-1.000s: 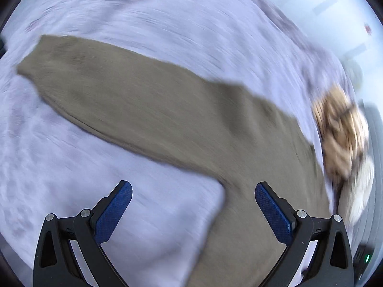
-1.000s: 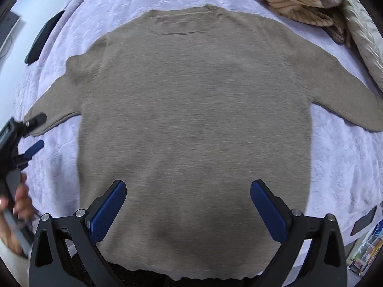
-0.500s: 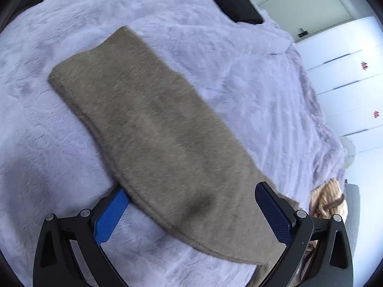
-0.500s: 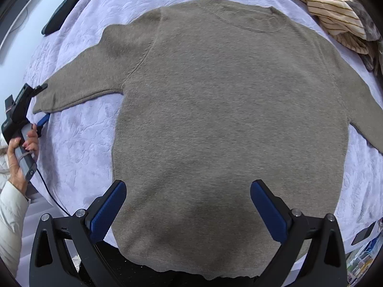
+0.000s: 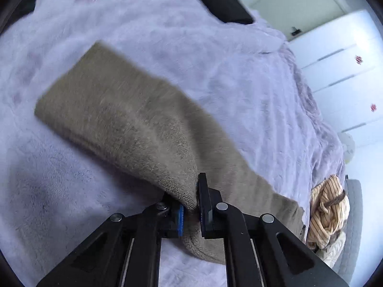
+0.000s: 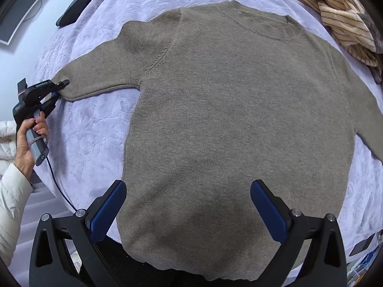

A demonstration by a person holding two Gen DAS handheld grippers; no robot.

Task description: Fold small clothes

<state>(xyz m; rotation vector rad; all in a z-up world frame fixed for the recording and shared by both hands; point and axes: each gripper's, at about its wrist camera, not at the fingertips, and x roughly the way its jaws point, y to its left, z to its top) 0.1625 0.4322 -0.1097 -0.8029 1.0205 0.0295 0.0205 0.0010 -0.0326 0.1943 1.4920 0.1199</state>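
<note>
On a lilac bed [image 6: 95,129], a taupe sweater [image 6: 239,119] lies flat, sleeves spread. The left gripper [image 5: 191,205] has just been closing and now pinches one sleeve [image 5: 134,129] near its cuff; the right gripper [image 6: 189,205] hovers wide-jawed over the hem. Next, likely, the sleeve folds across the body.

Black gripper frames [image 6: 189,212], blue-padded jaws, silver screws, white quilted sleeve [image 6: 10,201]

Matt knit sweater [image 6: 234,119] lies on a plush, embossed bedspread [image 6: 95,124].
</note>
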